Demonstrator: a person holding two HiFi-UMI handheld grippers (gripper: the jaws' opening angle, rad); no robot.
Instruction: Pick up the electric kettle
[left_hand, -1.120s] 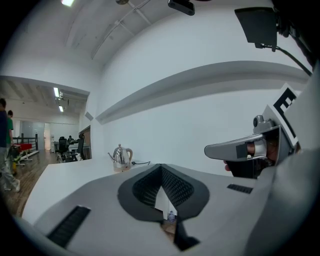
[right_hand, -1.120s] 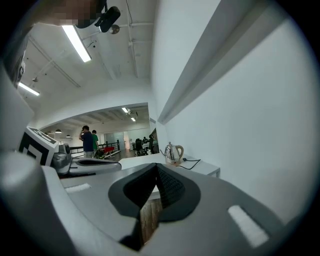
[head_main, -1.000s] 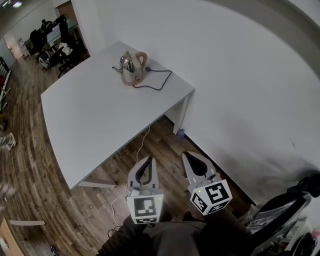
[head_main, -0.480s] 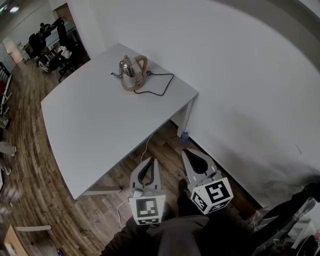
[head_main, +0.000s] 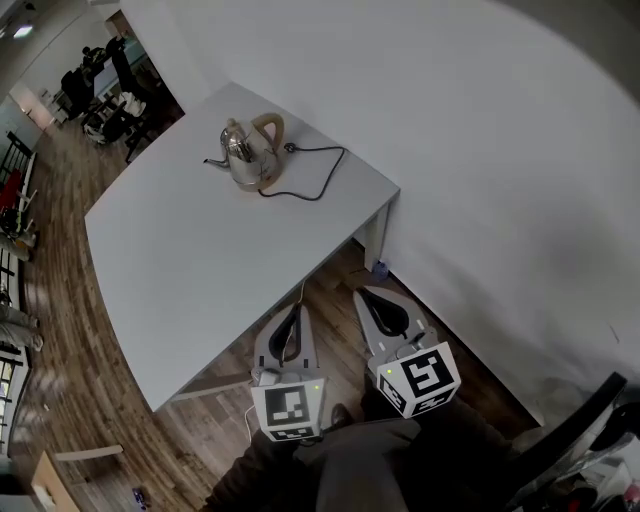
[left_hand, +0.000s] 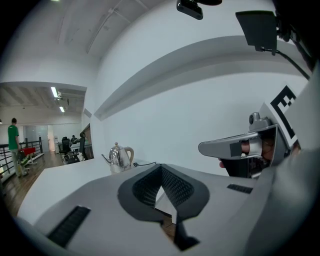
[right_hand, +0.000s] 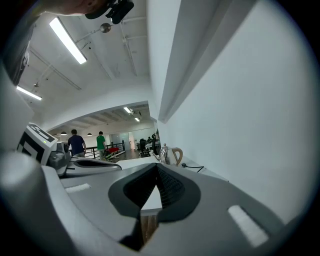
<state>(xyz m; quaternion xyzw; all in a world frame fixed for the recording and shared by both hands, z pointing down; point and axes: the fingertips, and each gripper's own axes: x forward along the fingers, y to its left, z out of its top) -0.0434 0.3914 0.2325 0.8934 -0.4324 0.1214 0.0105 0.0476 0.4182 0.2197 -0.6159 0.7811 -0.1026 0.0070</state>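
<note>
Steel electric kettle (head_main: 245, 152) stands far back on the white table (head_main: 190, 260), well apart from left gripper (head_main: 291, 312) and right gripper (head_main: 368, 297), fingers (left_hand: 175, 187) clenched empty; best open one before reaching its handle (head_main: 271, 127).

Silver kettle (head_main: 238, 158) (tan handle (head_main: 276, 130)), black cord (head_main: 318, 149), white table (head_main: 200, 260), wood-grain floor (head_main: 60, 340)

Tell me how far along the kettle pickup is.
Done: nothing yet; the electric kettle stands untouched at the far end of the table. In hand: the left gripper and right gripper hang shut and empty over the floor, short of the table. Left: reach the kettle, open, grip, lift.
</note>
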